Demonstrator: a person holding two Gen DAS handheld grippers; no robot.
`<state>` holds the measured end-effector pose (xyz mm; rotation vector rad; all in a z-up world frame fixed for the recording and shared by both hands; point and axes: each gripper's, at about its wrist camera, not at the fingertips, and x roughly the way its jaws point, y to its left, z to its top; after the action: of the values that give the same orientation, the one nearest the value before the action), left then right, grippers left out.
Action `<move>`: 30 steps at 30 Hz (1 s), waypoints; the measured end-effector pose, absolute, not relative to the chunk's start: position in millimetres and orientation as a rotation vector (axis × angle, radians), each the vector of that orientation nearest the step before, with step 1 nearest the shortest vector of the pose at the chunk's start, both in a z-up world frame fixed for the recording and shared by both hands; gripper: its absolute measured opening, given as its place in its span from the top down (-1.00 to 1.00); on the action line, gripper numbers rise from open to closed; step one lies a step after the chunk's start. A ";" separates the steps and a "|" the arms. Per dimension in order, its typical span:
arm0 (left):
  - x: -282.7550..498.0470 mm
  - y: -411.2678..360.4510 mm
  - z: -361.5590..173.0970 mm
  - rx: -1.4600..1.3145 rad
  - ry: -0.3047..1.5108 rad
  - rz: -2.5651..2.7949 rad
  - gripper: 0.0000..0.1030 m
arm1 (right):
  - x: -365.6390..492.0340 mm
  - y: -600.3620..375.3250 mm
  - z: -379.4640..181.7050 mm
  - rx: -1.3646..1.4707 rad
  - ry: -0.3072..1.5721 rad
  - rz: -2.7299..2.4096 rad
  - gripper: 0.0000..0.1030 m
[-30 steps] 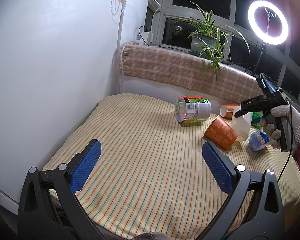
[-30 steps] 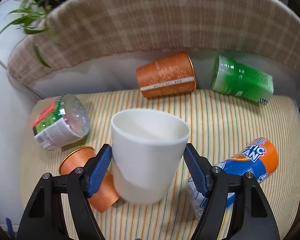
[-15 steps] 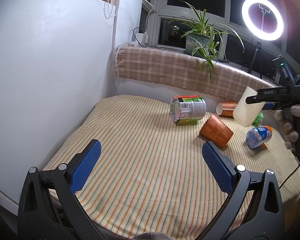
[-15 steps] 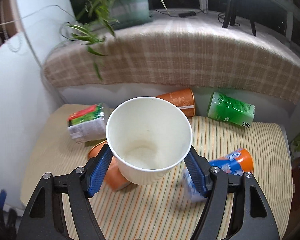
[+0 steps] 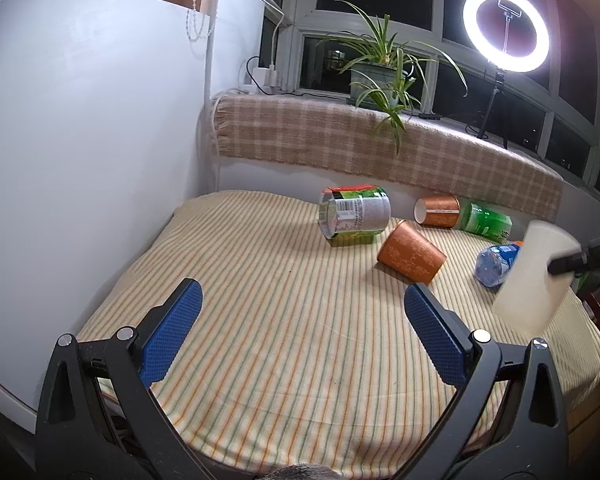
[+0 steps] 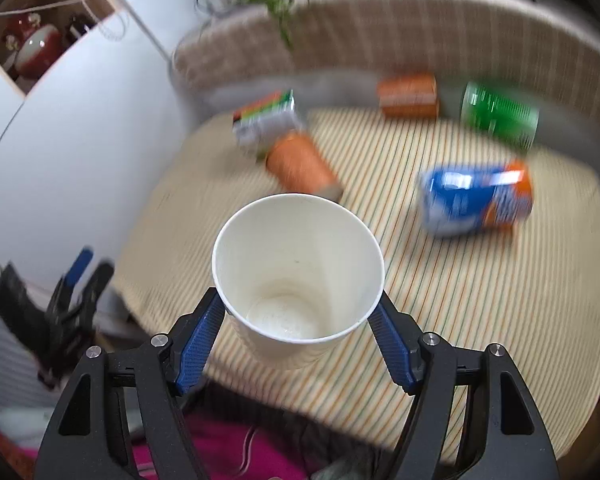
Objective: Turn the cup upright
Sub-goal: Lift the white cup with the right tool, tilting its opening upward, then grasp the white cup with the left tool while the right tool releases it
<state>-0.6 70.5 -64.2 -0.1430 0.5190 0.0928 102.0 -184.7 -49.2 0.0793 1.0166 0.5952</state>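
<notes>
My right gripper (image 6: 298,340) is shut on a white paper cup (image 6: 298,276) and holds it in the air above the striped cloth, its open mouth facing the camera. In the left wrist view the same cup (image 5: 534,276) hangs tilted at the right edge, above the table's right side, with one finger of the right gripper across it. My left gripper (image 5: 300,332) is open and empty above the front of the striped tablecloth (image 5: 280,300), far to the left of the cup.
Lying on the cloth: an orange cup (image 5: 412,252), a second orange cup (image 5: 436,211), a green can (image 5: 486,223), a blue-and-orange can (image 5: 496,262) and a clear labelled container (image 5: 354,214). A white wall (image 5: 80,140) is on the left. A checked ledge with a plant (image 5: 380,76) is behind.
My right gripper has carried the white cup lower and toward the table's front right, turning toward the left side. The left gripper has stayed open and in place.
</notes>
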 end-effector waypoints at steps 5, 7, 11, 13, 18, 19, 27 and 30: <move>-3.1 65.0 -62.1 -0.144 0.519 0.081 -0.99 | 99.0 -186.2 -75.5 0.090 1.105 0.605 -0.41; -5.5 65.1 -60.9 -0.144 0.513 0.082 -0.99 | 101.6 -185.9 -82.3 0.103 1.120 0.596 -0.41; -8.0 66.1 -58.2 -0.140 0.508 0.095 -0.99 | 111.2 -187.1 -95.0 0.123 1.140 0.581 -0.41; -8.9 67.0 -57.9 -0.140 0.508 0.100 -0.99 | 118.4 -187.1 -99.9 0.137 1.138 0.565 -0.41; -7.8 66.9 -58.3 -0.134 0.516 0.099 -0.99 | 138.8 -186.6 -105.4 0.182 1.100 0.537 -0.41; -7.4 66.1 -58.3 -0.132 0.518 0.096 -0.99 | 142.2 -184.4 -106.2 0.180 1.091 0.534 -0.40; -4.1 56.5 -59.6 -0.121 0.533 0.075 -0.99 | 152.5 -173.9 -110.5 0.177 1.042 0.517 -0.41; 0.1 53.0 -60.5 -0.127 0.548 0.052 -0.99 | 153.5 -171.9 -112.7 0.178 1.025 0.517 -0.41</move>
<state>0.1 53.0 -60.5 -0.1268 0.5482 0.0524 153.5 -171.9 -112.7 0.1776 1.0254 0.5166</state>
